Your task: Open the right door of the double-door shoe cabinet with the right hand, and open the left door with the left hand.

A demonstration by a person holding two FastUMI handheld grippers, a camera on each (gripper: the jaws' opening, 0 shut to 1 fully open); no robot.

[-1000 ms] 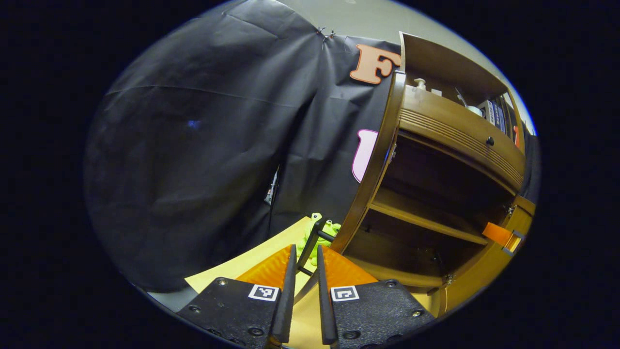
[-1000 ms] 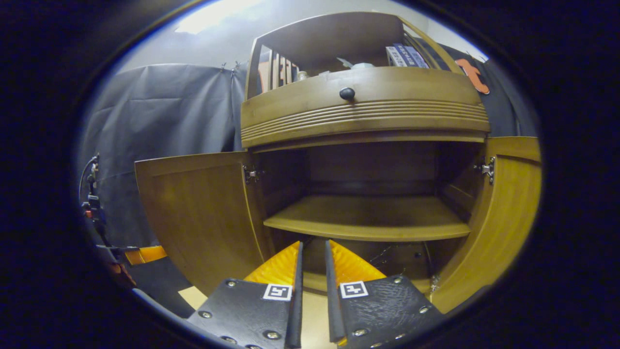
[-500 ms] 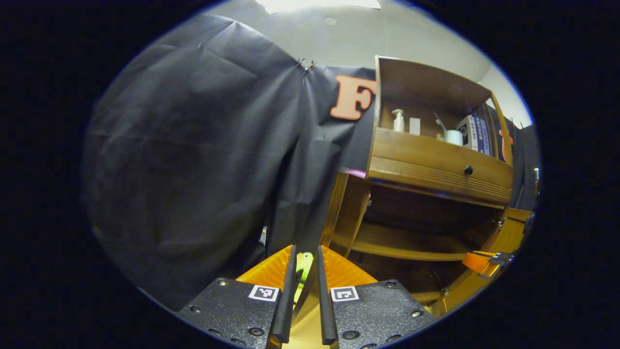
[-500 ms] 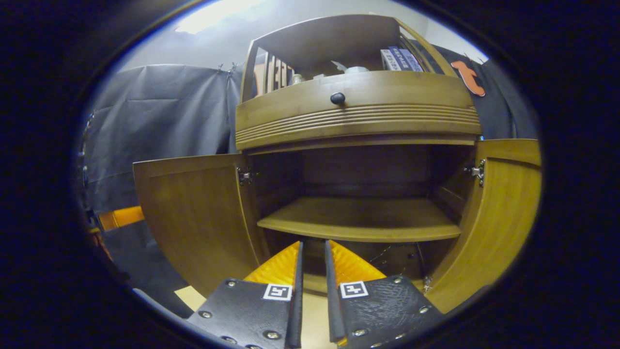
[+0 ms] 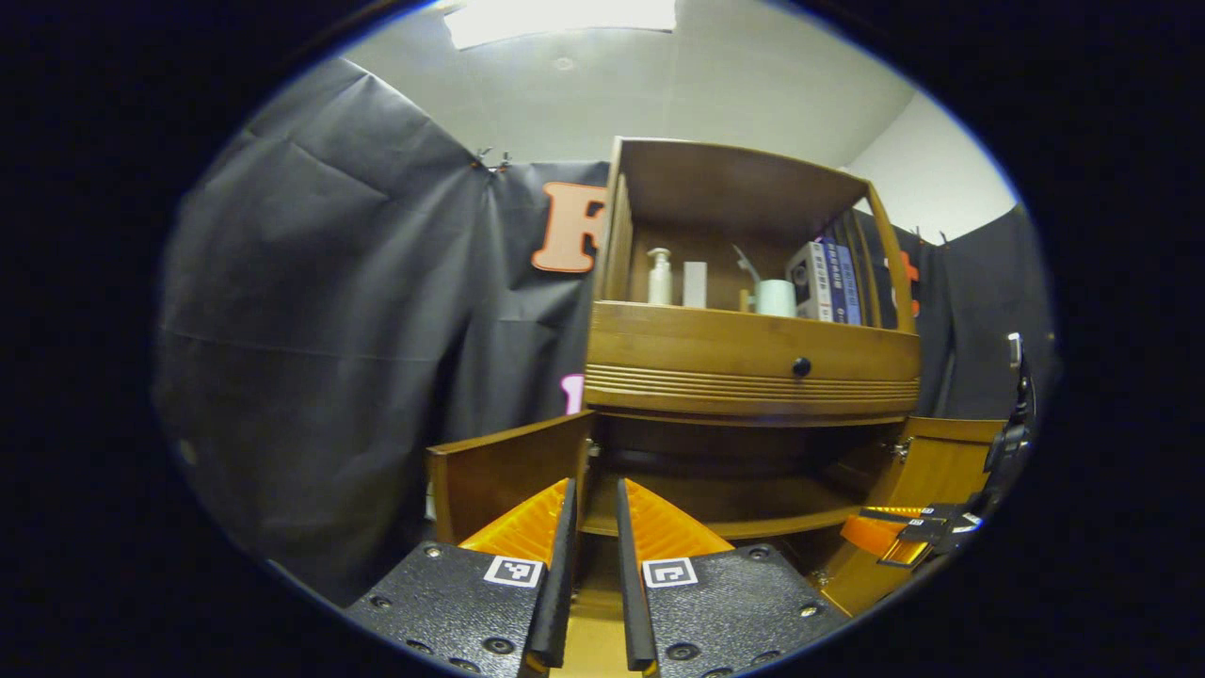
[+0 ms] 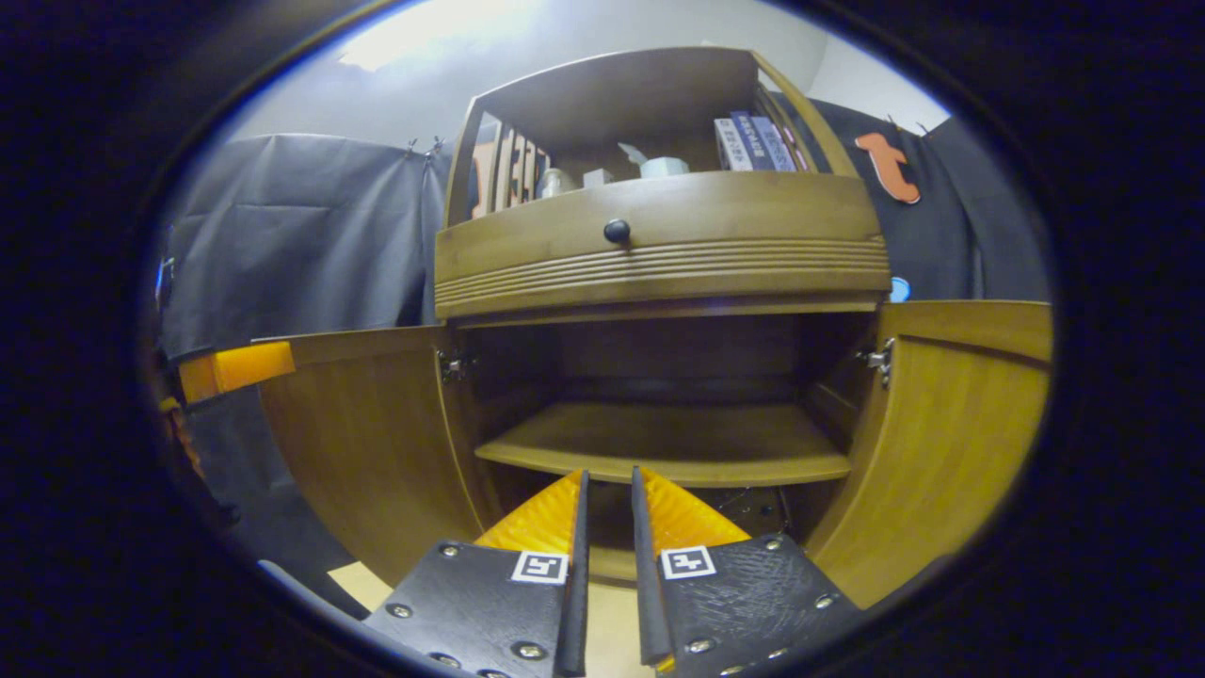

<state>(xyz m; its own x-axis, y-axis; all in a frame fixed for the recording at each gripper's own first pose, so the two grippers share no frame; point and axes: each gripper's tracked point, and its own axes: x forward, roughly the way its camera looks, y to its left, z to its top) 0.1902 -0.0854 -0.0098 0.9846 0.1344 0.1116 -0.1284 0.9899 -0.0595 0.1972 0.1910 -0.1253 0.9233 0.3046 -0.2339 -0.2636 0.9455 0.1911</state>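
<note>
**Facing the opened shoe cabinet, both jaws empty**

Facing the shoe cabinet [image 6: 659, 245] from in front with both grippers. Both doors stand swung outward.

Right gripper view: my right gripper [image 6: 604, 565] points at the open lower compartment. Its jaws are nearly closed, a narrow gap between them, nothing held. The left door [image 6: 367, 443] lies well to the left of the jaws, the right door [image 6: 941, 443] well to the right; neither touches them. The inner shelf [image 6: 659, 443] sits just above the fingertips in the picture. Above it, the drawer front carries a dark knob [image 6: 617, 231].

Left gripper view: my left gripper [image 5: 593, 565] also has its jaws close together, a slim gap, grasping nothing. The left door [image 5: 499, 471] stands just left of the jaws, apart from them. The right door [image 5: 941, 461] is far right, with the right gripper [image 5: 904, 532] in front of it. Bottles, a cup and books sit in the top niche [image 5: 744, 235].
</note>
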